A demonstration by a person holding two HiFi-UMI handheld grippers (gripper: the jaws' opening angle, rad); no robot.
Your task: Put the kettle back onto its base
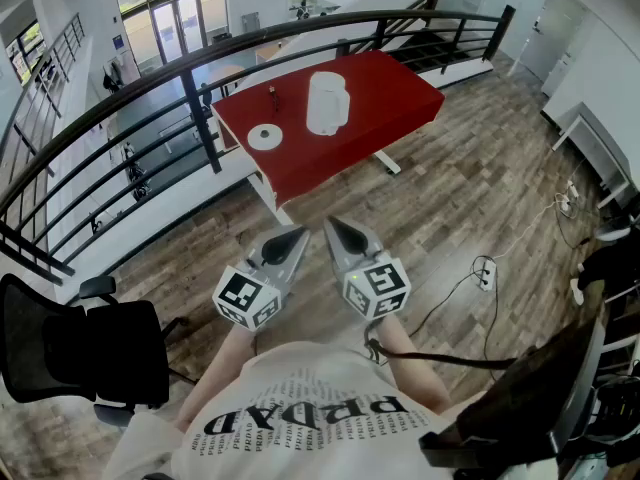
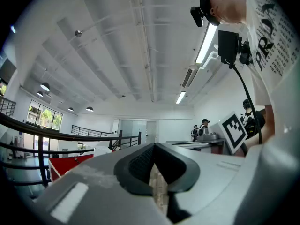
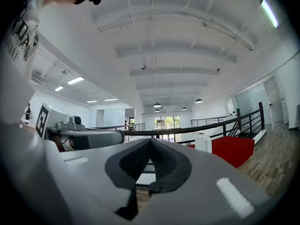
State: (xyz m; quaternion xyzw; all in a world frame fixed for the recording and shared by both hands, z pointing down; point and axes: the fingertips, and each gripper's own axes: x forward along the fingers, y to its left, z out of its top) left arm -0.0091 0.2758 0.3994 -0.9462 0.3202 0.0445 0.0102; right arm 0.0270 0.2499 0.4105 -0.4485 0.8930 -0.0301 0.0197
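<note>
A white kettle stands upright on a red table across the floor from me. Its round white base lies to the kettle's left, apart from it. Both grippers are held level near my body, well short of the table. My left gripper is shut with nothing in it, and so is my right gripper beside it. The left gripper view shows the shut jaw tips with the kettle small beyond them. The right gripper view shows the kettle on the table to the right of its tips.
A black railing runs behind the table. A small dark object stands on the table near the base. A black office chair is at my left. Cables and a power strip lie on the wooden floor to my right.
</note>
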